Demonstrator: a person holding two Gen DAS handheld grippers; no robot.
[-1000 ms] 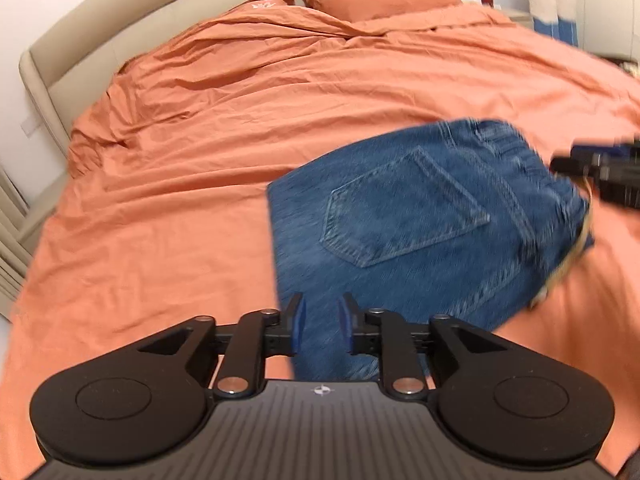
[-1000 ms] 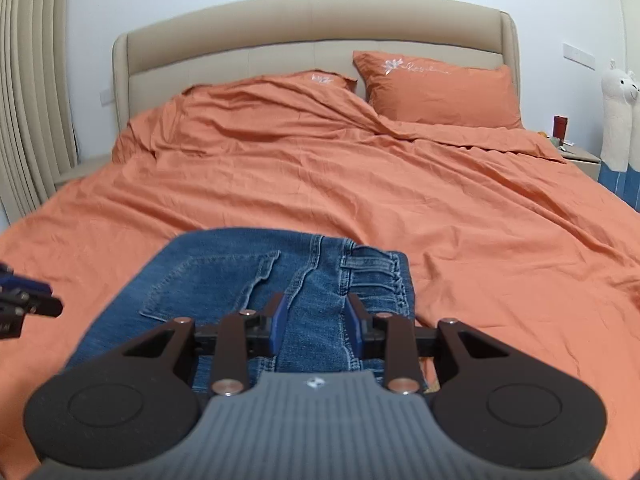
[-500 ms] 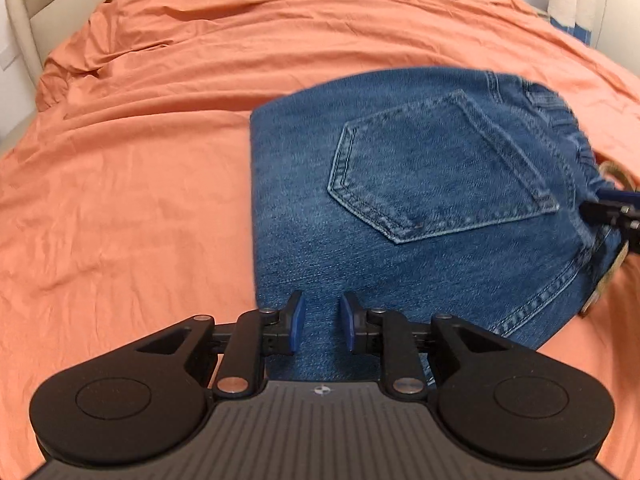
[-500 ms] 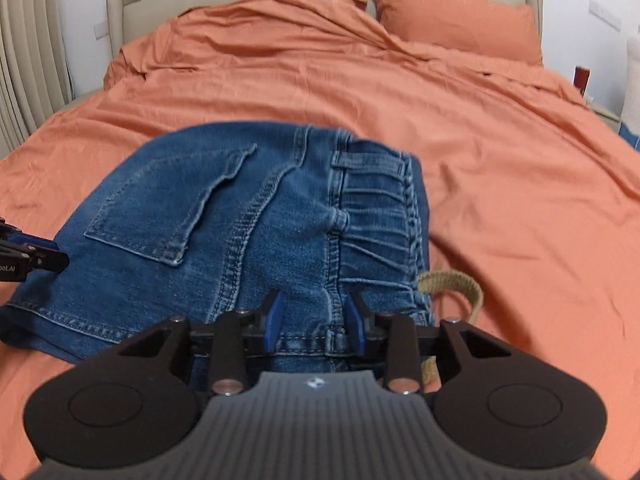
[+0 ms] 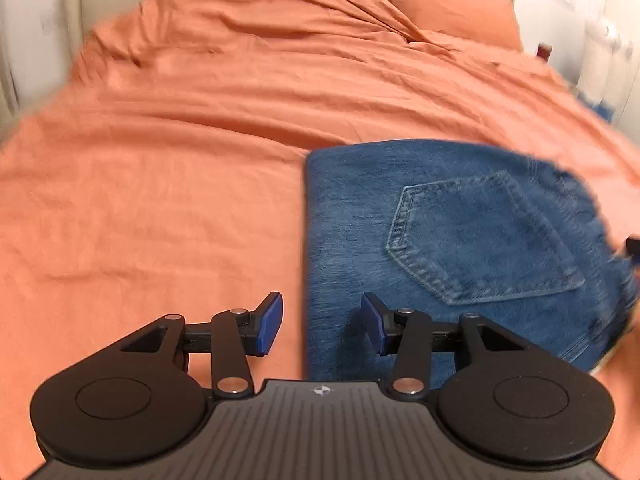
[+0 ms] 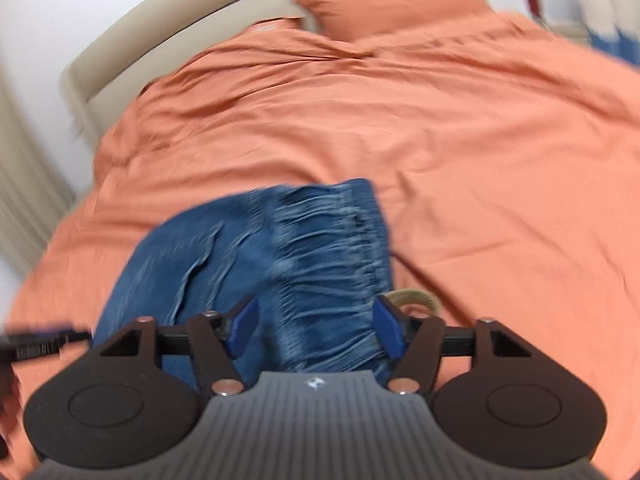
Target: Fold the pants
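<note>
The blue denim pants [image 5: 460, 248] lie folded into a compact rectangle on the orange bed, back pocket up. In the right wrist view the pants [image 6: 288, 264] show their gathered waistband and a tan drawstring loop [image 6: 416, 298] at the right. My left gripper [image 5: 322, 322] is open and empty, straddling the pants' left folded edge. My right gripper [image 6: 316, 328] is open and empty just above the waistband end. The left gripper's tip [image 6: 40, 344] shows at the far left of the right wrist view.
The orange duvet [image 5: 180, 152] covers the whole bed. An orange pillow [image 5: 444, 4] and beige headboard [image 6: 160, 28] are at the far end. A white plush toy [image 5: 604, 60] stands at the right beside the bed.
Both grippers have opened from shut and let go of the pants. Both have pulled back and turned, and the views are blurred with motion. The pants now rest flat on the bed.
</note>
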